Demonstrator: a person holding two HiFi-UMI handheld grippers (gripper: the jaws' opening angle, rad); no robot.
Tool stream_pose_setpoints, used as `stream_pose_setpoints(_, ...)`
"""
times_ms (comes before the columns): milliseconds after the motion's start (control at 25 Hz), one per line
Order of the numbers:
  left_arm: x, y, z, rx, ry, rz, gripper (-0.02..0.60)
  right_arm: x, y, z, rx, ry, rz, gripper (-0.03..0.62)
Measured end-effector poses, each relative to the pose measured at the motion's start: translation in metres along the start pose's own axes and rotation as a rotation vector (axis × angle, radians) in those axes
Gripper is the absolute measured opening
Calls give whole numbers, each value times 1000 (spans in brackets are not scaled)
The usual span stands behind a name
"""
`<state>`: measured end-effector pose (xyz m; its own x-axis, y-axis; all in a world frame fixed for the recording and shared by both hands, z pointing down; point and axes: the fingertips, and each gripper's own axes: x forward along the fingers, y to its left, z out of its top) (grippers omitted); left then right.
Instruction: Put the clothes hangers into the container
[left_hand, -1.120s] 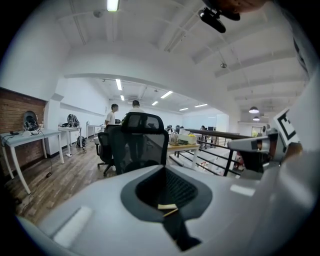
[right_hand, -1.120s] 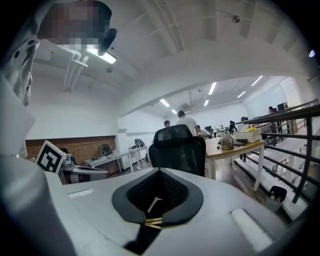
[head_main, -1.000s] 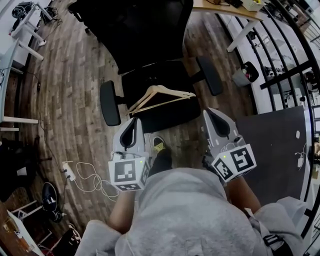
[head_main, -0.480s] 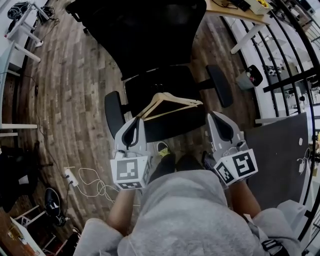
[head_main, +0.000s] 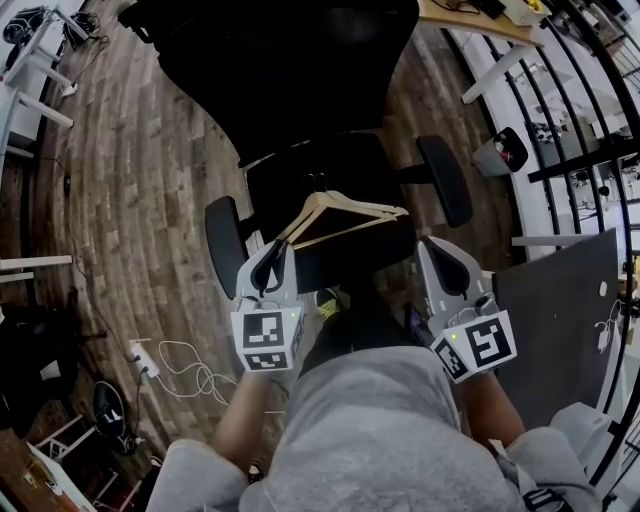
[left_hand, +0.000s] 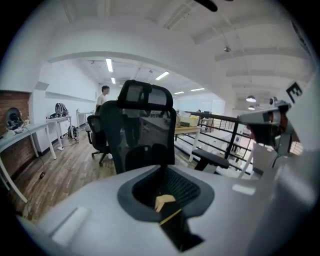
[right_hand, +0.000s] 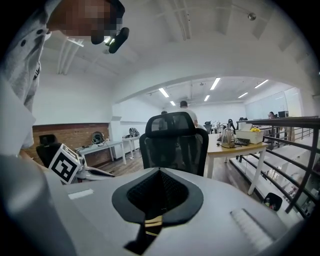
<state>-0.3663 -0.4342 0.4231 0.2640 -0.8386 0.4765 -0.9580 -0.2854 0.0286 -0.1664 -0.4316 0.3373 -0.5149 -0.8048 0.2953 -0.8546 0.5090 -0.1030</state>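
Two or three pale wooden clothes hangers (head_main: 345, 212) lie stacked on the seat (head_main: 330, 165) of a black office chair. My left gripper (head_main: 281, 246) points at their left end, its tips right beside the wood. Its jaws have just been opening and stand a little apart; the hanger end (left_hand: 164, 202) shows through the gap with no pad pressing on it. My right gripper (head_main: 431, 242) hangs shut and empty just right of the seat's front corner. In the right gripper view a strip of hanger wood (right_hand: 151, 223) shows low between the jaws. No container is in view.
The chair's tall backrest (head_main: 290, 60) rises behind the seat, with armrests at the left (head_main: 222, 230) and right (head_main: 445, 180). A power strip with white cable (head_main: 140, 360) lies on the wood floor. A black railing (head_main: 590, 160) and a dark mat (head_main: 555, 320) are at right.
Both grippers have moved forward toward the chair. The left one's tips, earlier short of the seat, are now at the hangers' left end.
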Motion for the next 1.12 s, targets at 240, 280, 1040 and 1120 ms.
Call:
stream_pose_setpoints(240,64,5,-26,38,108,-22,88,50,-23,-14,15,45,42,-2)
stream_pose_setpoints(280,77,7,-33,48,132,-26,102,59,-26,-18,19,55,50,-2)
stream_pose_setpoints(1040,300,59,-328,208,696,-78,216,178,-81,-179,201,316,158,-2)
stream_pose_setpoints(1120,307,71,-333,243,700,-44,177,181,-82,-188,219,330,163,-2)
